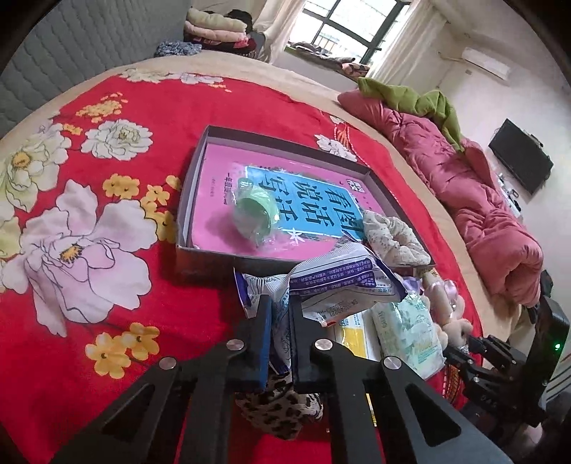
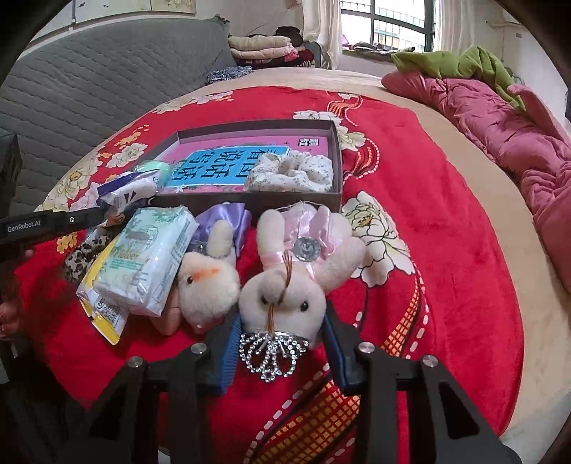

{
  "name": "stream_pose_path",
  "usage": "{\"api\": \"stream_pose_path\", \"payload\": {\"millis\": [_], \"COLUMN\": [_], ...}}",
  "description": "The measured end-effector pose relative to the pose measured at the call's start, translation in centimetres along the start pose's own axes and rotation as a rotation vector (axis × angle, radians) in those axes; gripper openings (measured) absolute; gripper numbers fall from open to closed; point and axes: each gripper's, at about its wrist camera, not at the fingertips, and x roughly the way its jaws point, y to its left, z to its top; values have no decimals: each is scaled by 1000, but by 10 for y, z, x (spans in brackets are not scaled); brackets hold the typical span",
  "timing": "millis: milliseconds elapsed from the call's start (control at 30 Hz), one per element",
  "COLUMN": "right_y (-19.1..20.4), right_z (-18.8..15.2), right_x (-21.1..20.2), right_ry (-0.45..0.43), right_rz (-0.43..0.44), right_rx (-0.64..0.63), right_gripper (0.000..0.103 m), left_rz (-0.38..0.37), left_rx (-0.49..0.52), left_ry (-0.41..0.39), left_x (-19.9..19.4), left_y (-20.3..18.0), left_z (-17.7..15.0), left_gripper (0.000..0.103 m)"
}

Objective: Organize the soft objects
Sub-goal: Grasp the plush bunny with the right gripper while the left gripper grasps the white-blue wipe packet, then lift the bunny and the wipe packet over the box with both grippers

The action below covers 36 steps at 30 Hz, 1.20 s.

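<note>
A home bedroom. Shown by a bed (image 2: 446,232) spread with a red floral blanket (image 1: 107,214), a rumpled pink quilt (image 1: 481,200) at three o'clock, a grey padded headboard (image 2: 107,82) at ten, folded clothes (image 1: 217,28) and a curtained window (image 1: 342,25) at twelve, plus a wall-mounted television (image 1: 521,160).

Both wrist views look closely down, sharing the box (image 1: 249,257).

Two plush rabbits (image 2: 285,285), three tissue packs (image 2: 150,260), two scrunchies (image 2: 292,171), one box (image 2: 335,160).
</note>
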Motion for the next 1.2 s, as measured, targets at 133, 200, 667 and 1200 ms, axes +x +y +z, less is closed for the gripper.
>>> {"api": "stream_pose_path", "payload": {"millis": [133,200,667,1200], "right_y": [1,2,13,24], "right_z": [2,3,15,54], "right_x": [-9,-15,-40,-65], "right_ry": [-34,-59,-152,-251], "right_rz": [-3,-8,15,41], "right_rx": [-4,-11,-41,-64], "right_gripper": [42,42,42,42], "left_rz": [-6,-2,7,69], "left_rx": [-9,-14,-5,5], "left_ry": [-10,-15,-79,-151], "left_x": [-6,-9,-46,-70], "left_y": [-1,-1,-22,-54], "left_z": [0,-1,7,34], "left_gripper": [7,7,7,7]}}
